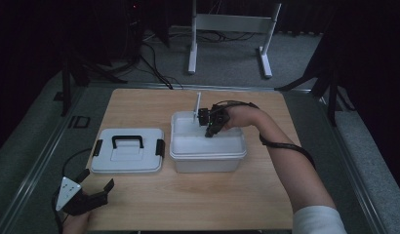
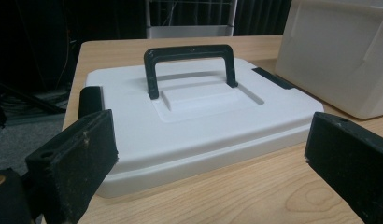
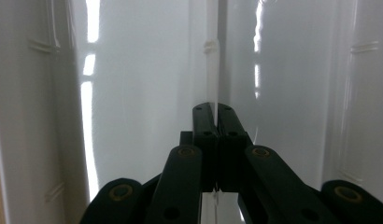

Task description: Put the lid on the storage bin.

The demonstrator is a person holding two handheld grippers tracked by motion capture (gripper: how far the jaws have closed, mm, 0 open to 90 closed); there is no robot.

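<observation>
**White divider gripped over the open storage box**

White plastic makes up the open storage box [image 1: 208, 155] standing mid-surface, its lid [image 1: 127, 151] lying flat just to its left on the wooden surface [image 1: 198, 200]. The lid carries a black handle [image 2: 189, 65] that stands upright at its middle, with black latches at its ends.

The right hand-held gripper [image 1: 210, 127] reaches down into the box near its far wall. Its jaws are pressed together on a thin white divider panel [image 1: 198, 105], which stands upright and sticks up above the far rim of the box. In the right gripper view the thin sheet [image 3: 213, 70] runs edge-on between the closed pads, with the glossy box walls on both sides.

The left hand-held gripper [image 1: 95, 187] rests at the near left corner of the surface, just in front of the lid, its jaws spread wide and holding nothing.
</observation>
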